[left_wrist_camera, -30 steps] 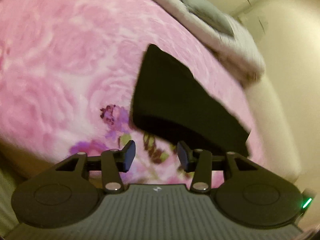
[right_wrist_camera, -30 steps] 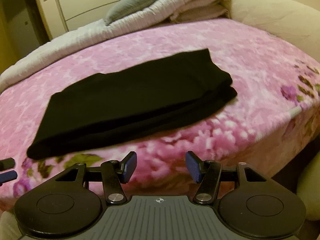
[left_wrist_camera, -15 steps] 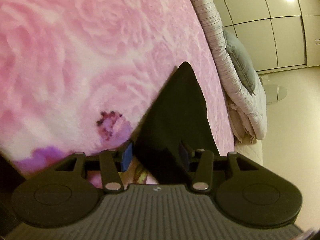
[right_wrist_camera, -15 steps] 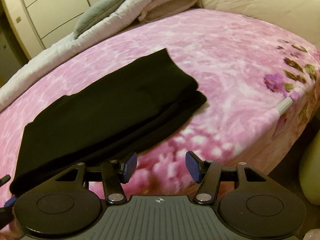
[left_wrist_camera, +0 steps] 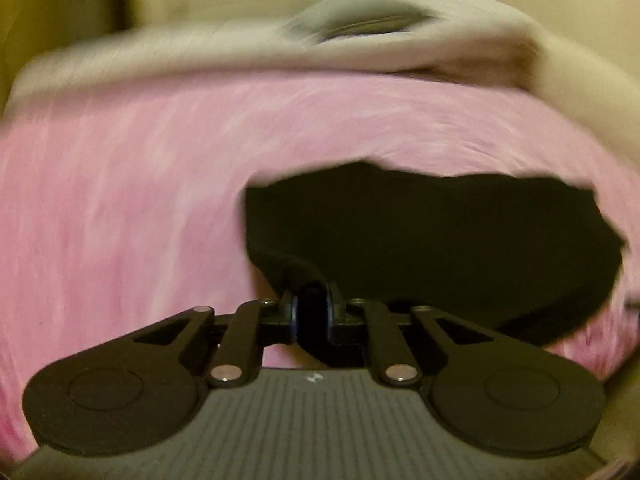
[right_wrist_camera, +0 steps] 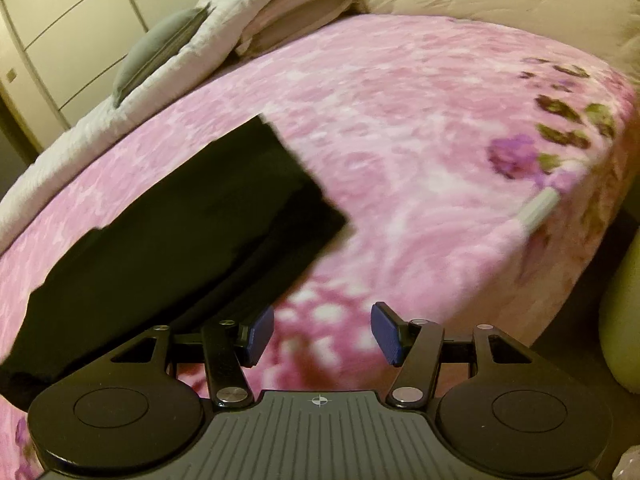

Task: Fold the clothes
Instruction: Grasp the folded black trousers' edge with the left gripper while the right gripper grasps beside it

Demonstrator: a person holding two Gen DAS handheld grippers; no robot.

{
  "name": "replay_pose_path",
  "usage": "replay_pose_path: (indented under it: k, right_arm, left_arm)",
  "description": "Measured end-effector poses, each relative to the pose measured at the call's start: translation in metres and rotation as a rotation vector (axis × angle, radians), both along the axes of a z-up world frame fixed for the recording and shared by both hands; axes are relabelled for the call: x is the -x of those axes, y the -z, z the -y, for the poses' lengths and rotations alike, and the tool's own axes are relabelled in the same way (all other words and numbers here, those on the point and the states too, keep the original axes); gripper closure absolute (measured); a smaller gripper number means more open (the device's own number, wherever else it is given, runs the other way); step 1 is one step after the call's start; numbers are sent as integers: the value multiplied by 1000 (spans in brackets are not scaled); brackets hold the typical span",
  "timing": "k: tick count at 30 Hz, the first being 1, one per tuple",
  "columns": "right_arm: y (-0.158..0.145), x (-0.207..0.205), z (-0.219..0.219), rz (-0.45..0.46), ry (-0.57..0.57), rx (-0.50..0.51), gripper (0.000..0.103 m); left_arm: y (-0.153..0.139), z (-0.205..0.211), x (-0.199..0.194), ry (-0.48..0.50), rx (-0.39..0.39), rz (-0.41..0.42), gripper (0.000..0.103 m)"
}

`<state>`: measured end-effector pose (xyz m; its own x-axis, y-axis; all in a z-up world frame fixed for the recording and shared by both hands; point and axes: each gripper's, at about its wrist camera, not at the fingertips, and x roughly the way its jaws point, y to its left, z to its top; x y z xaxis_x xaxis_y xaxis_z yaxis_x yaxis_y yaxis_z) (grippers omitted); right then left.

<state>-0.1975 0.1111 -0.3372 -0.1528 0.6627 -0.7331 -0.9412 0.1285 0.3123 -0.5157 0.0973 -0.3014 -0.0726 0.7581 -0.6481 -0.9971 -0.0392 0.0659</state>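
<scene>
A black folded garment [left_wrist_camera: 432,236] lies on the pink floral blanket [left_wrist_camera: 120,208]. In the left wrist view my left gripper [left_wrist_camera: 312,314] is shut on the garment's near left corner, with black cloth pinched between the blue pads. This view is blurred by motion. In the right wrist view the same black garment [right_wrist_camera: 176,232] stretches from centre to lower left. My right gripper [right_wrist_camera: 322,334] is open just off the garment's right end, above bare blanket [right_wrist_camera: 420,152], with nothing between its fingers.
Folded white and beige bedding [right_wrist_camera: 280,8] and a grey pillow [right_wrist_camera: 160,48] lie along the far side of the bed. White cupboard doors [right_wrist_camera: 60,28] stand behind. The bed's edge drops off at the right [right_wrist_camera: 600,208], with a pale rounded object [right_wrist_camera: 624,320] beside it.
My left gripper has closed on the garment's corner and its view has swung round towards the pillows. My right gripper has moved rightward past the garment's end and stays open.
</scene>
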Motion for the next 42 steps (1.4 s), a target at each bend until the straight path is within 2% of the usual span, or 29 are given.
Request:
replay_pose_path:
  k: [2, 10, 12, 17, 19, 23, 26, 29, 31, 35, 36, 37, 38, 42]
  right_arm:
    - [-1, -11, 3, -4, 33, -7, 45]
    - [-3, -44, 15, -21, 143, -4, 45]
    - [-2, -45, 18, -29, 149, 2, 45]
    - [-3, -36, 24, -84, 114, -27, 45]
    - [-4, -27, 23, -143, 85, -51, 45]
    - [-9, -5, 20, -316, 4, -107, 45]
    - [-12, 15, 14, -498, -78, -148, 45]
    - [-9, 35, 2, -641, -112, -122, 45]
    - [-4, 49, -7, -685, -104, -100, 45]
    - [8, 68, -23, -697, -72, -46, 46]
    - [12, 72, -26, -717, -71, -38, 47]
    - [10, 74, -29, -703, -81, -49, 82]
    - [8, 77, -32, -688, -90, -59, 93]
    - [-42, 72, -15, -490, -157, -341, 94]
  left_arm:
    - [-12, -8, -35, 139, -43, -134, 94]
    - [-8, -16, -64, 324, -7, 30, 91]
    - [-7, -18, -72, 370, 2, 71, 83]
    - [-5, -23, -89, 481, 25, 174, 79]
    - [-4, -19, -70, 439, 43, 218, 79]
    - [-2, -11, -33, 354, 79, 304, 79]
    - [-1, -5, -5, 291, 106, 369, 80]
    - [3, -4, 9, 265, 121, 396, 80]
    - [5, -4, 13, 260, 123, 401, 80]
    - [11, -7, 16, 248, 132, 404, 80]
    - [12, -8, 17, 247, 135, 406, 80]
    - [13, -10, 17, 246, 137, 409, 80]
    - [13, -13, 17, 249, 136, 414, 80]
    - [4, -24, 13, 299, 102, 431, 80]
